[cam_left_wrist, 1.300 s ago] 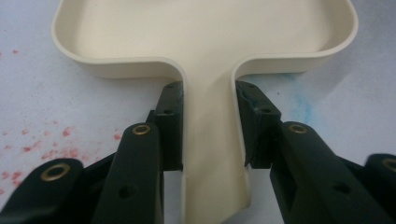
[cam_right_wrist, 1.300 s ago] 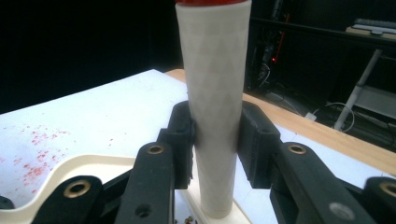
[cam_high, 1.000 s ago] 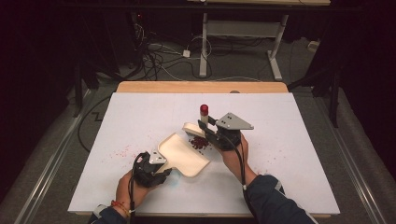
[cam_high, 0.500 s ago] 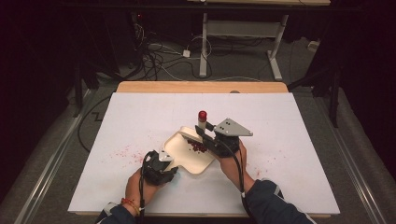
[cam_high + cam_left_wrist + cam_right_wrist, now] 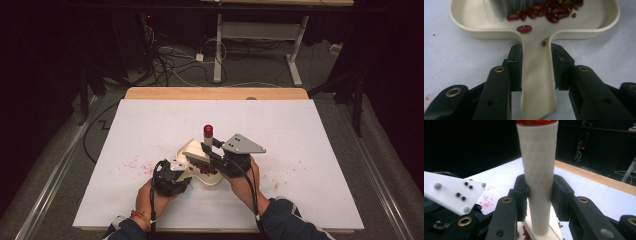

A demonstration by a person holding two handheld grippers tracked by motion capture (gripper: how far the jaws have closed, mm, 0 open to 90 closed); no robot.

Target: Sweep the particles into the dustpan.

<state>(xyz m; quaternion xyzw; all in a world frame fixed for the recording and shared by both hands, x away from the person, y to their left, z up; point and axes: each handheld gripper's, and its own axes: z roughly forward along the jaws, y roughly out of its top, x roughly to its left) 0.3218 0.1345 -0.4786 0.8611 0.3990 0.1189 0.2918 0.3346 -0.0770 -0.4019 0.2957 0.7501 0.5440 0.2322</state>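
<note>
Dustpan (image 5: 536, 82): lies flat on the white surface (image 5: 310, 130), handle pinched by the left tool (image 5: 537, 67) so it stays put.
Brush (image 5: 537, 180): white handle with red cap, clamped upright in the right tool (image 5: 539, 192), bristles down in the pan.
Beans (image 5: 549, 12): red, gathered inside the dustpan; likely being swept in.

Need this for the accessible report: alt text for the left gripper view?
Black left gripper, jaws shut on the handle of a cream dustpan lying on a white table. Red beans lie in the pan beneath blurred grey brush bristles.
</note>
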